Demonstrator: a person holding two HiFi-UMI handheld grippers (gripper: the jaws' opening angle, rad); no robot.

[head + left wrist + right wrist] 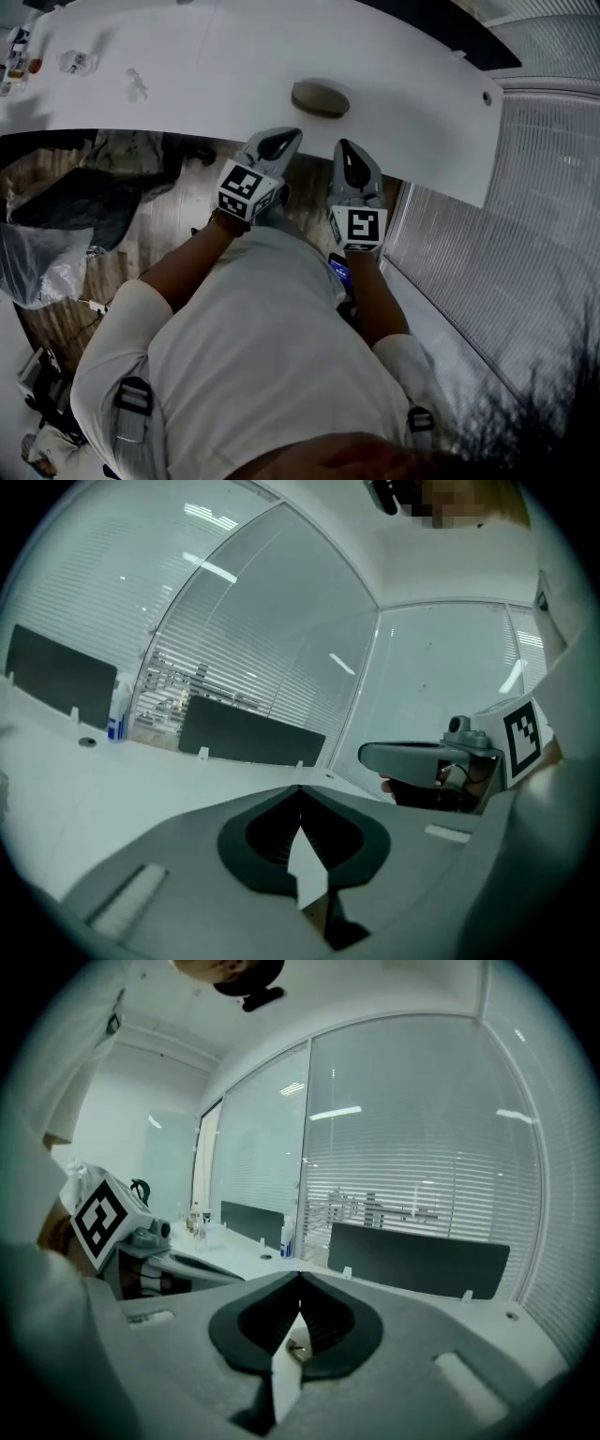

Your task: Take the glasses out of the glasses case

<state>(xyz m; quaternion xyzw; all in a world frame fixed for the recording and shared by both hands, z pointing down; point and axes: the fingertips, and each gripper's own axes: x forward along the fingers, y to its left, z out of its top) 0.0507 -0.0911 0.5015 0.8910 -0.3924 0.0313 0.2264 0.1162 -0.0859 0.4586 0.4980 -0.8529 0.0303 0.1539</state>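
Observation:
A closed oval grey-brown glasses case [320,98] lies on the white table [187,56], close to its near edge. Both grippers hang side by side just in front of that edge, close to my body and short of the case. My left gripper [286,137] points up toward the case from its lower left. Its jaws are shut with nothing between them [300,791]. My right gripper [344,146] sits just right of it, also shut and empty [300,1277]. Each gripper shows in the other's view, the right gripper [417,755] and the left gripper [155,1239]. No glasses are visible.
Small objects [75,62] lie on the table's far left. Dark divider panels [248,731] and a blue-labelled bottle [116,710] stand along the far side. Dark bags [70,202] and a plastic bag lie on the wooden floor at left. Window blinds [534,234] run along the right.

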